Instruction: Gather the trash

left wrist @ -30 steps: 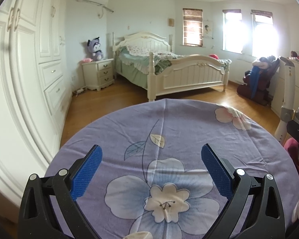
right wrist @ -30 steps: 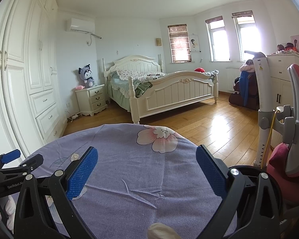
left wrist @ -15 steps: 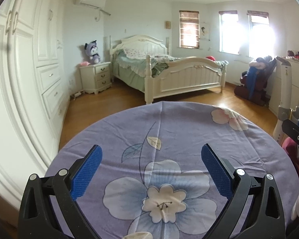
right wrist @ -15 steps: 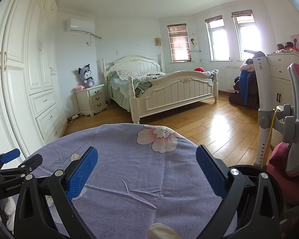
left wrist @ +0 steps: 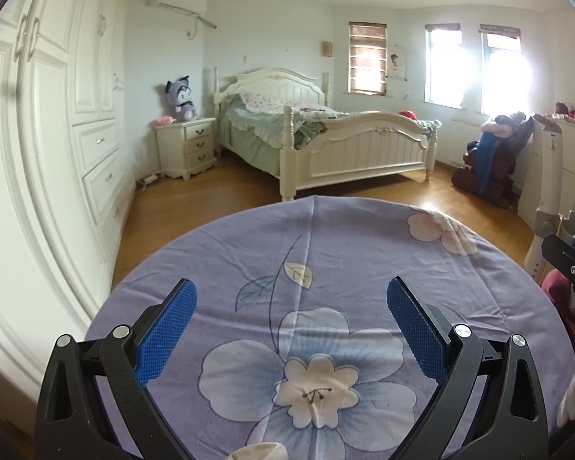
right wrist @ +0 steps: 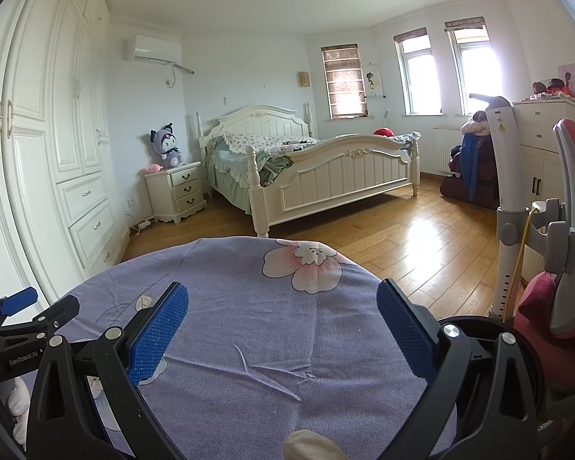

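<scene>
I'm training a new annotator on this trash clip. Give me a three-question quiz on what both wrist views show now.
1. True or false: the left hand-held gripper is shut on a piece of trash.
2. What stands on the nightstand beside the bed? A) a lamp B) a plush toy C) a clock
3. Fill in: the round table wears a purple ____ printed with flowers.

Key
1. False: both it and the right hand-held gripper are open and empty.
2. B, the plush toy.
3. The tablecloth.
</scene>
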Tool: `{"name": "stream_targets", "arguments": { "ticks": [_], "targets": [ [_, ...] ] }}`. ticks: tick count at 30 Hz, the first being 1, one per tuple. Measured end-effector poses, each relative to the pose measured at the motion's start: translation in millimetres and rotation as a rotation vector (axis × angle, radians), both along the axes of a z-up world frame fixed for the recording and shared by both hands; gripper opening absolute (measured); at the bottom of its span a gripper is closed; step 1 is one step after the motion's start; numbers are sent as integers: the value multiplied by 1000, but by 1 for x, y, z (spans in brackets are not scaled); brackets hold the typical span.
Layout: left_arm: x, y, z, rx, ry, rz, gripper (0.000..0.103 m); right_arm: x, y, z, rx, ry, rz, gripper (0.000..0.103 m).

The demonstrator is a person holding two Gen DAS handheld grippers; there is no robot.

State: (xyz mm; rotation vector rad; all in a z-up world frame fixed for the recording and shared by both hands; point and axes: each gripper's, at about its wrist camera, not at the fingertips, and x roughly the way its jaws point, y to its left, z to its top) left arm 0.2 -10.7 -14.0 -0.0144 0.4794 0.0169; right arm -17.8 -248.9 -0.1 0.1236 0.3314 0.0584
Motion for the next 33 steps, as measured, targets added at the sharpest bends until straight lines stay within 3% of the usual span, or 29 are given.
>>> {"name": "stream_targets", "arguments": {
  "ticks": [33],
  "targets": [
    [0, 2, -3, 2, 9, -6, 98, 0, 1, 0, -1, -1, -1, 98]
  ]
}}
